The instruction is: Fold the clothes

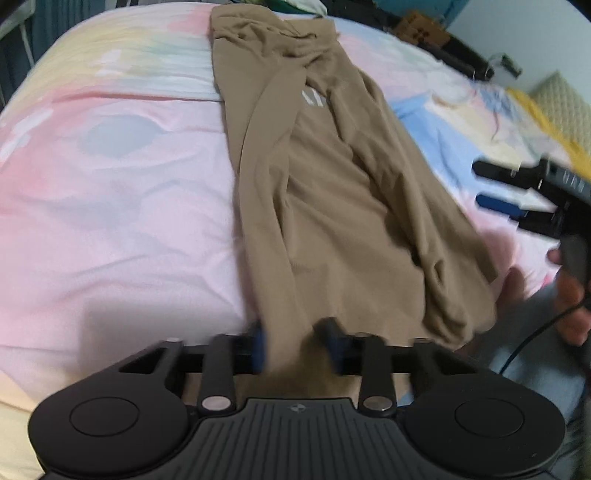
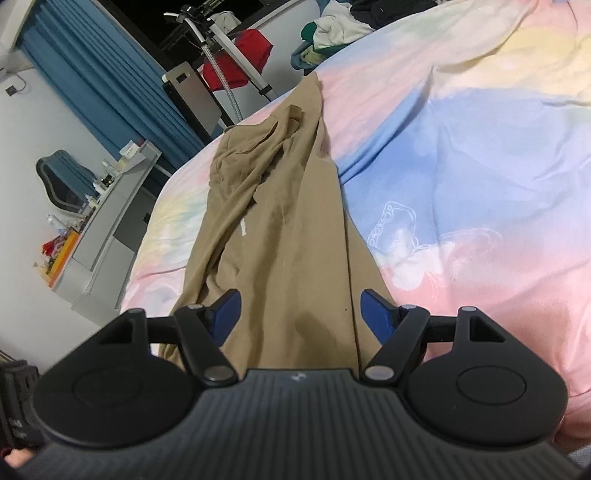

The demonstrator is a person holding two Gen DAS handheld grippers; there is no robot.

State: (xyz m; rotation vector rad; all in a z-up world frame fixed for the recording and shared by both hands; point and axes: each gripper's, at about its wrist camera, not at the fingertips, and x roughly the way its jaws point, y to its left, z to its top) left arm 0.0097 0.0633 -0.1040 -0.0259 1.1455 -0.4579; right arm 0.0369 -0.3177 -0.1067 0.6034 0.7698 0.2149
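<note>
A tan garment [image 1: 325, 192] lies lengthwise on the pastel bedspread [image 1: 110, 184], folded into a long narrow strip with a small white print. My left gripper [image 1: 295, 343] is at its near end, with the near edge of the cloth between its blue fingers; the frame is blurred there, so a firm grip is unclear. My right gripper [image 2: 301, 314] is open over the same garment [image 2: 280, 229], fingers wide apart on either side of the cloth. It also shows open in the left wrist view [image 1: 495, 188], off the garment's right edge.
The bedspread [image 2: 461, 166] runs wide to both sides. A pile of other clothes [image 2: 332, 26] lies at the far end of the bed. A grey dresser [image 2: 107, 236], blue curtains [image 2: 96, 74] and a garment steamer stand [image 2: 229, 51] are beside the bed.
</note>
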